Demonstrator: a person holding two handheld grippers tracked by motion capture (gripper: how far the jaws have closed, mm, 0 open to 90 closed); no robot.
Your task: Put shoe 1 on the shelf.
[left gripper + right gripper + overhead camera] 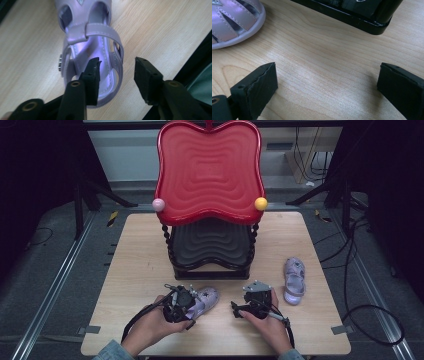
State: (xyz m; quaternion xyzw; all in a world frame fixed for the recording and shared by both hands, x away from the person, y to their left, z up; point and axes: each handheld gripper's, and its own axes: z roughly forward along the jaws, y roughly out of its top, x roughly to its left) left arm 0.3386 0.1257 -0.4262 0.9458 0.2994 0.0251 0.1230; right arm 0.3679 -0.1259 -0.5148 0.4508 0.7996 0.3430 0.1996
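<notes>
In the high view my left claw [186, 304] is in the lower middle of the frame, directly over the heel end of the near sandal [206, 299], which lies on the table [135, 270] with its toe pointing to the upper right. In the left gripper view this sandal [93, 50] fills the upper centre; one jaw is down inside the heel opening, over the shiny insole, and the other jaw is outside the heel wall at the right, so the heel wall stands between them. The jaws are partly closed, but I see a gap between the outer jaw and the wall, so the claw is not yet gripping. My right claw [248, 310] rests at the lower centre-right, released, its jaws wide apart over bare wood in the right gripper view. The second sandal [294, 281] lies well apart at the right, and the two-tier stand [210, 195] is behind.
</notes>
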